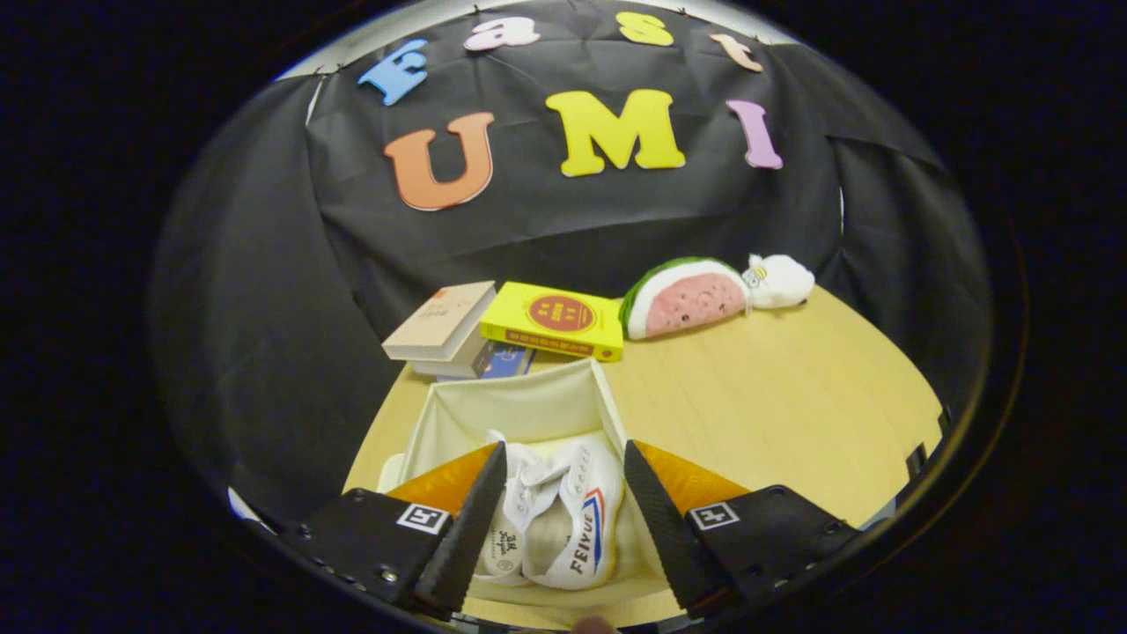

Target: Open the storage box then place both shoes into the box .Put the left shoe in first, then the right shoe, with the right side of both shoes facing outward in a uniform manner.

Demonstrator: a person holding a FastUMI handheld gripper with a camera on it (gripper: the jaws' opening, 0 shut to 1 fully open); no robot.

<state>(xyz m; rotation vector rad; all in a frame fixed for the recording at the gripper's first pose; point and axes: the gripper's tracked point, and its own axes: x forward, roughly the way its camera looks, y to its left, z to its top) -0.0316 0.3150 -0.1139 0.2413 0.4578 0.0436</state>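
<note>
An open cream storage box [519,407] stands on the wooden table, just ahead of my fingers. Inside it lie two white canvas shoes side by side, toes pointing away from me. The right-hand shoe [592,519] shows a red and blue stripe on its outer side. The left-hand shoe [509,539] is partly hidden behind my left finger. My gripper [564,451] hovers open above the box with both shoes seen in the gap between its fingers. Neither finger visibly presses on a shoe.
Beyond the box lie a tan book [440,321] on a blue one and a yellow book [555,320]. A watermelon plush [685,301] and a small white plush [779,280] sit further right. Bare table [775,414] spreads to the right of the box.
</note>
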